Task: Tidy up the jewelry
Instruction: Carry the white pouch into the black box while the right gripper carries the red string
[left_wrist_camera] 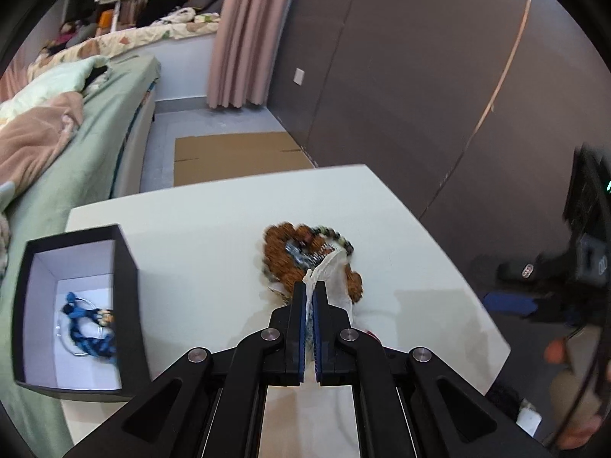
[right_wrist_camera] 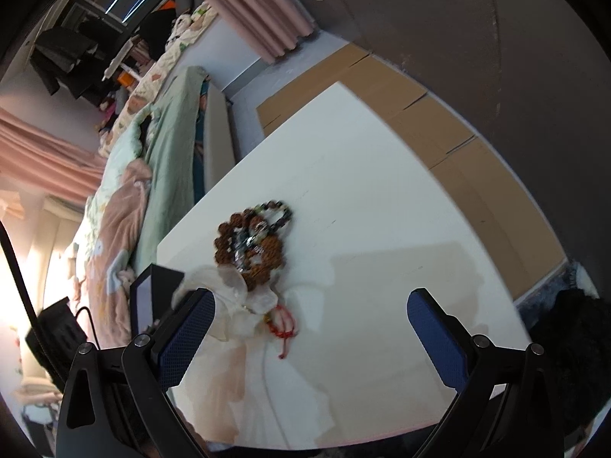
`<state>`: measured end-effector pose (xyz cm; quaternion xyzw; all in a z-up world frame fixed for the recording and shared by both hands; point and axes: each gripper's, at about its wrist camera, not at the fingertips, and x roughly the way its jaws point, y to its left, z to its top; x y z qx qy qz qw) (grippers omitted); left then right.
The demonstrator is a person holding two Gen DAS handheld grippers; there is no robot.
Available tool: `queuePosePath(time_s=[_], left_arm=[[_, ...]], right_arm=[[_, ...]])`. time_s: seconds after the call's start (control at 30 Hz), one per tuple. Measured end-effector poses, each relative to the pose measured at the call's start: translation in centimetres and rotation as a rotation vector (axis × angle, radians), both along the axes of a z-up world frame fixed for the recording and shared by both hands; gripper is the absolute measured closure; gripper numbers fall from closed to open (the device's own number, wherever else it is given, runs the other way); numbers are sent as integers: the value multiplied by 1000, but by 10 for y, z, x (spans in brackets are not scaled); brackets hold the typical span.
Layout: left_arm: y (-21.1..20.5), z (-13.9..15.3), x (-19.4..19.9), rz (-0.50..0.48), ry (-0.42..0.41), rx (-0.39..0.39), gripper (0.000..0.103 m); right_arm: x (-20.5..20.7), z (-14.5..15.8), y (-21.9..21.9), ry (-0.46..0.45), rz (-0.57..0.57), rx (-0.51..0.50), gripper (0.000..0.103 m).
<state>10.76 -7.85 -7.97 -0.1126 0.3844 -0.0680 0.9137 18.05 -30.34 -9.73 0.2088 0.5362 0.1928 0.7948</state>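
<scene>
Over the white surface (left_wrist_camera: 214, 206), the left claw (left_wrist_camera: 310, 294) pinched a sheer pouch (left_wrist_camera: 336, 278) beside the bead pile (right_wrist_camera: 248, 244); the right claw (right_wrist_camera: 311, 328) hung wide apart. A slow, level carry to the box (left_wrist_camera: 126, 267) would likely prevent spills.

We see the black box (right_wrist_camera: 152, 297) mostly hidden behind the right gripper's left finger (right_wrist_camera: 187, 336). The bracelets in the heap (left_wrist_camera: 305, 255) blur together, uncountable. White fabric (left_wrist_camera: 332, 278) covers the heap's near side.
</scene>
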Motion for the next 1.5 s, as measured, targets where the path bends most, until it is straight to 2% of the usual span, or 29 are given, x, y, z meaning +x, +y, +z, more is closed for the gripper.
queuePosePath(time_s=[0.03, 0.13, 0.27, 0.37, 0.53, 0.7, 0.83, 0.9, 0.93, 0.97, 1.07, 1.3, 1.5], left_arm=[[4, 3, -2, 7, -7, -3, 101], [16, 11, -5, 26, -25, -11, 101], [29, 17, -10, 50, -34, -24, 101], [37, 23, -14, 56, -49, -34, 101], [53, 32, -22, 77, -78, -51, 101], [69, 37, -28, 113, -86, -72, 101], [80, 43, -35, 130, -101, -82, 101], [84, 47, -40, 140, -112, -83, 101], [86, 49, -41, 143, -116, -84, 101], [89, 52, -44, 149, -123, -84, 101], [94, 57, -49, 161, -139, -81, 101], [107, 64, -56, 191, -165, -76, 101], [120, 70, -62, 223, -177, -74, 101]], right_arm=[[0, -1, 2, 2, 7, 1, 4], [0, -5, 12, 12, 38, -1, 21], [0, -12, 32, 19, 105, -11, 33], [0, -18, 50, 11, 154, -66, 37], [4, -30, 80, -11, 218, -187, 38], [4, -36, 112, -78, 285, -332, 40], [1, -40, 123, -96, 310, -404, 65], [-1, -39, 125, -93, 336, -374, 79], [-3, -38, 126, -88, 347, -352, 94], [-5, -35, 127, -87, 346, -358, 96], [-11, -31, 125, -113, 332, -378, 96], [-17, -6, 116, -157, 300, -240, 96], [-17, 19, 105, -200, 278, -68, 98]])
